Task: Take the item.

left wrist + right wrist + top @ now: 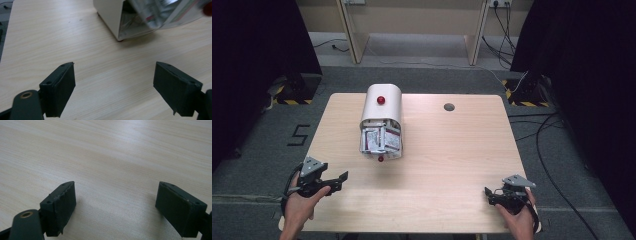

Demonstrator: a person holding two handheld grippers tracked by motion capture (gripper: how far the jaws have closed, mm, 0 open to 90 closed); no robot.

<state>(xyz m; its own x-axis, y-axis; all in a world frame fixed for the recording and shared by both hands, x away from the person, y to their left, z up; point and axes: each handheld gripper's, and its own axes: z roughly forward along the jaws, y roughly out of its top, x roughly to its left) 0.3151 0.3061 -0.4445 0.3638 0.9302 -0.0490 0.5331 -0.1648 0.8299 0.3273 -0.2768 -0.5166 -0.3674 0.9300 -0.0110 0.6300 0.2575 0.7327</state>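
a: toward the back of the table (452, 165), left of centre, stands the white box (381, 122) with a rounded top and a red knob (381, 100). its open front faces the person, and packets (381, 140) are stacked upright inside it.

b: and the left claw (343, 181)?

a: near the table's front left corner, held in a hand, tips aimed toward the right. its 2 jaws stand wide apart with nothing between them. the box sits ahead of it and to its right, well apart. in the left gripper view the box's corner (112, 17) shows at the top, beyond the gap between the jaws, with bare wood in between.

b: the right claw (488, 194)?

a: near the front right corner, also in a hand, its jaws spread wide over bare wood, holding nothing. the box lies well apart from it, farther back and to the left.
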